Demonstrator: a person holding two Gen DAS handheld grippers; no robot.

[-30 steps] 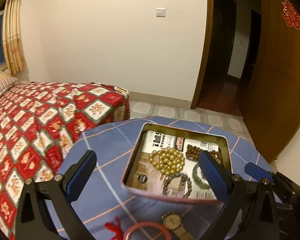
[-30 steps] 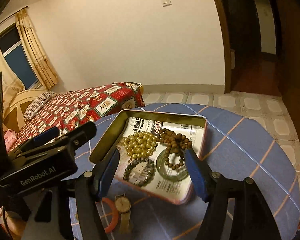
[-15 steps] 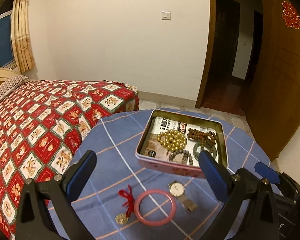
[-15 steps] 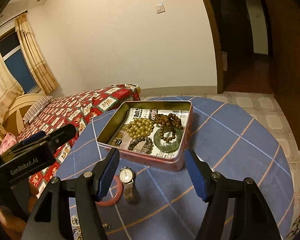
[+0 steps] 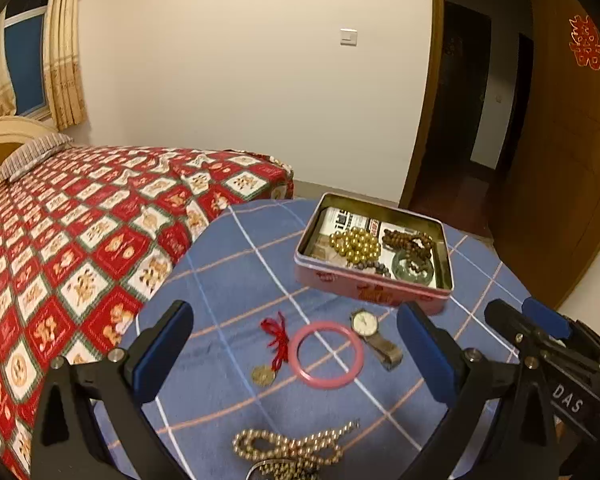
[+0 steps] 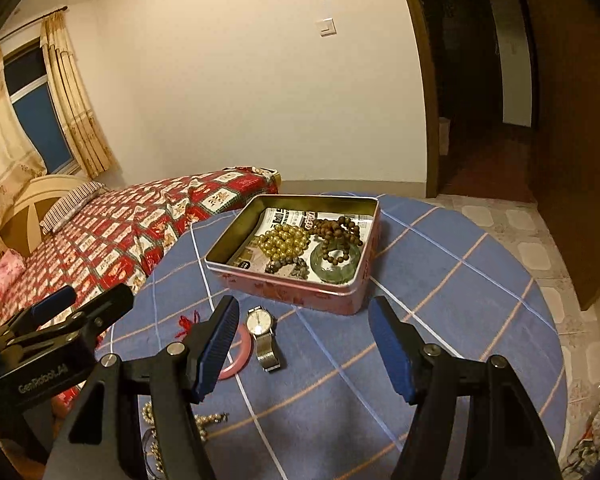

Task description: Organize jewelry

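Note:
A red tin box stands on the round blue-checked table. It holds gold beads, brown beads, a dark bead bracelet and a green bangle. In front of the tin lie a watch, a pink bangle, a red-tasselled coin charm and a gold bead necklace. My left gripper is open above the pink bangle. My right gripper is open just right of the watch. Both hold nothing.
A bed with a red patterned cover lies close to the table's left edge. An open doorway and a wooden door are at the right. Tiled floor shows beyond the table's right rim.
Both grippers have pulled back from over the tin toward the table's near side. The watch, pink bangle, charm and necklace have come into view. The jaws have kept their width.

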